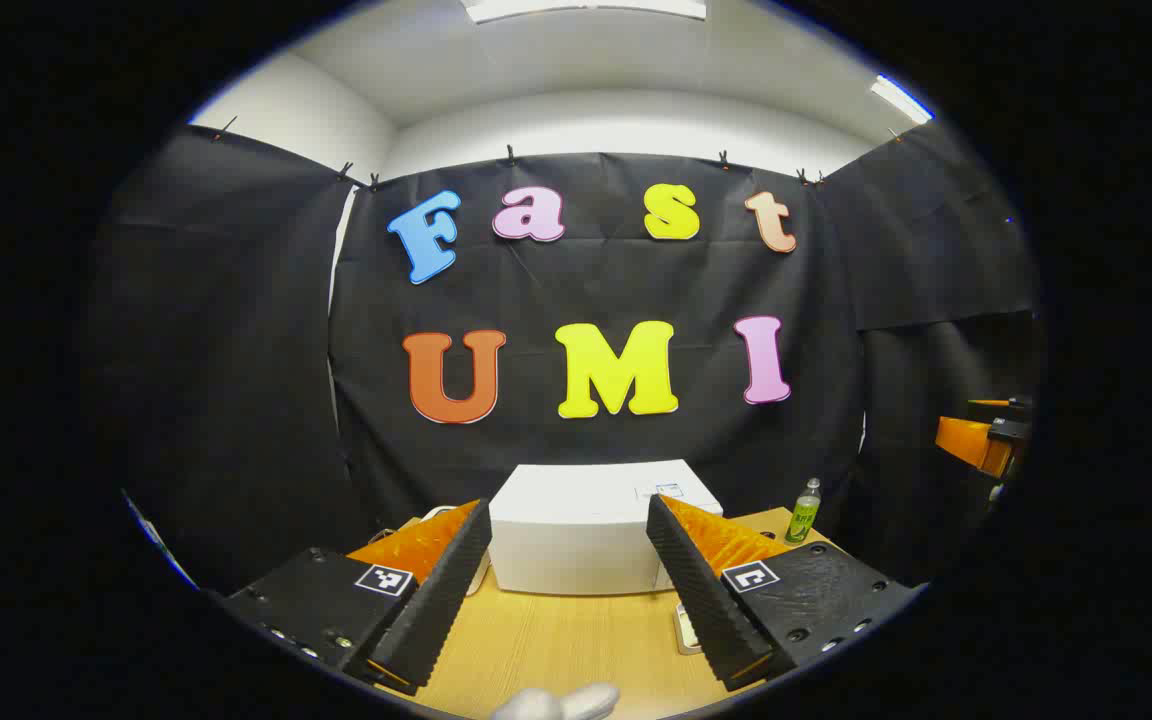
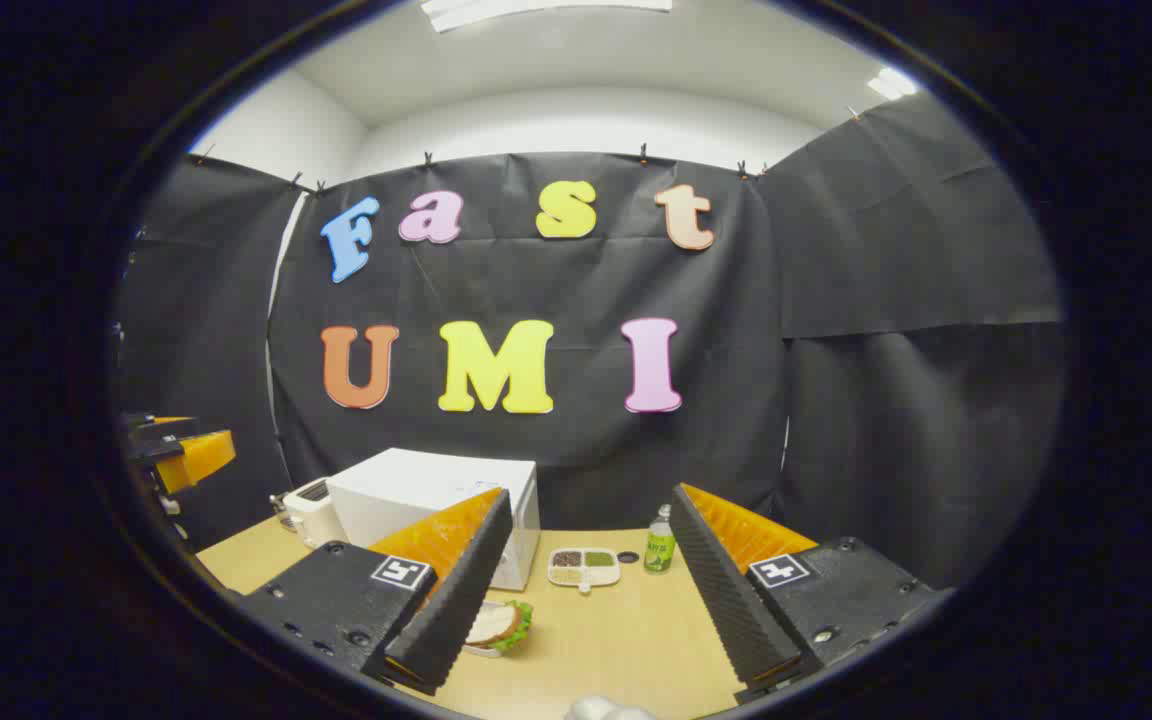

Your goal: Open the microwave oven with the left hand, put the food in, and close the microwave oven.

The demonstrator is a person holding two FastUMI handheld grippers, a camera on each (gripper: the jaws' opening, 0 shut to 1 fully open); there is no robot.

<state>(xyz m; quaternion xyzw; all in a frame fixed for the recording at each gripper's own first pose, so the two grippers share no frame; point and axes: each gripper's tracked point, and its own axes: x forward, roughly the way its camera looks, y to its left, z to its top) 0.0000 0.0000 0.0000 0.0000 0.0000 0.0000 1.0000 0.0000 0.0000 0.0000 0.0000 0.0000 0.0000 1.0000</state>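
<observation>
A white microwave oven (image 1: 581,530) stands shut at the back of the wooden table (image 1: 556,645); in the right gripper view the microwave oven (image 2: 426,500) is at the left. My left gripper (image 1: 568,585) is open, held above the table in front of the microwave, apart from it. A sandwich with lettuce on a small plate (image 2: 498,626) lies on the table just in front of the microwave, partly behind a finger (image 2: 456,590) of my right gripper (image 2: 581,590). That gripper is open, empty and above the table.
A green bottle (image 2: 659,541) and a white divided dish of seeds (image 2: 584,567) stand right of the microwave. A white toaster (image 2: 308,512) sits left of it. The other gripper (image 2: 181,452) shows at the far left edge. The bottle (image 1: 803,512) stands by the table's right end.
</observation>
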